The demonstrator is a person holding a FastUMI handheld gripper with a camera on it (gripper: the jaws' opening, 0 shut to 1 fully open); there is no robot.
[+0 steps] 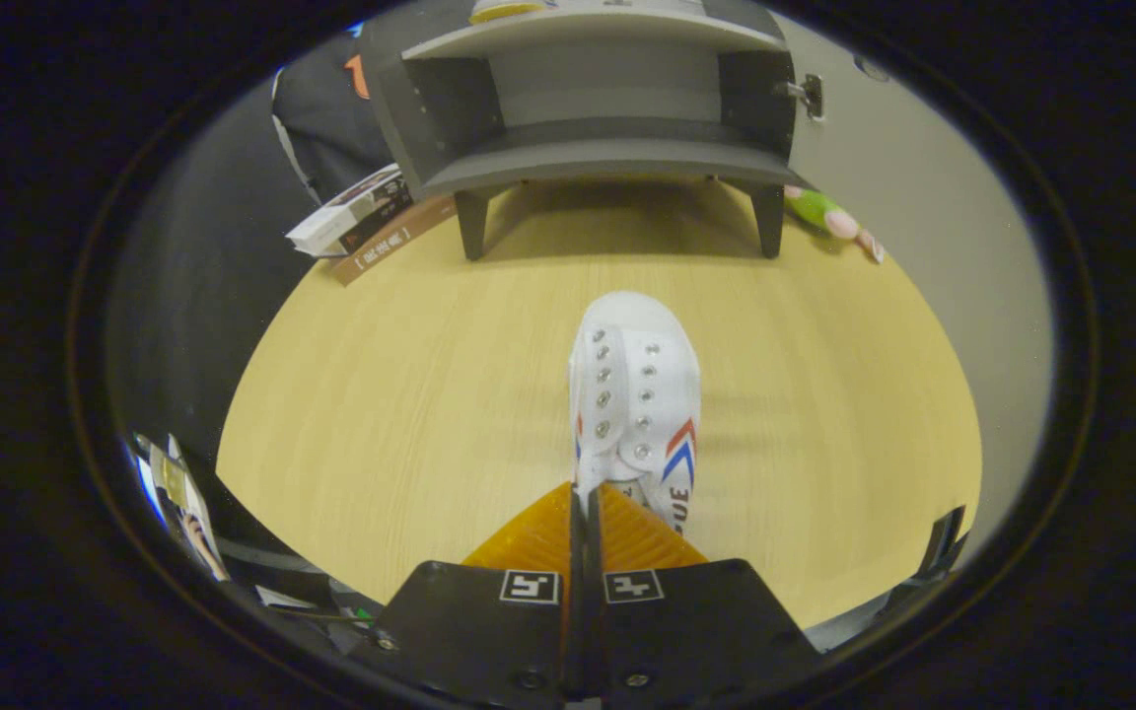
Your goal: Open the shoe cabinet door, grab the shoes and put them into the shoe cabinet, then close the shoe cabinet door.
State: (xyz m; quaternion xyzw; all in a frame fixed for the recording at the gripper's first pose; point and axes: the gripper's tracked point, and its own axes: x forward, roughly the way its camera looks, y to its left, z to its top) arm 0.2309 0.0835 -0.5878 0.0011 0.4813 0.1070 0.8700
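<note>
With the cabinet door [908,227] already swung open, I judge I am mid-carry: my gripper [586,513] has its 2 fingers pinched nearly together on the heel edge of the white shoe [635,394], which must next travel into the shoe cabinet [598,148] well ahead.

Pale wooden tabletop [410,394] carrying the shoe cabinet [598,118]; before it a white shoe [637,385], left boxes [351,212], right a toy [829,217].
</note>
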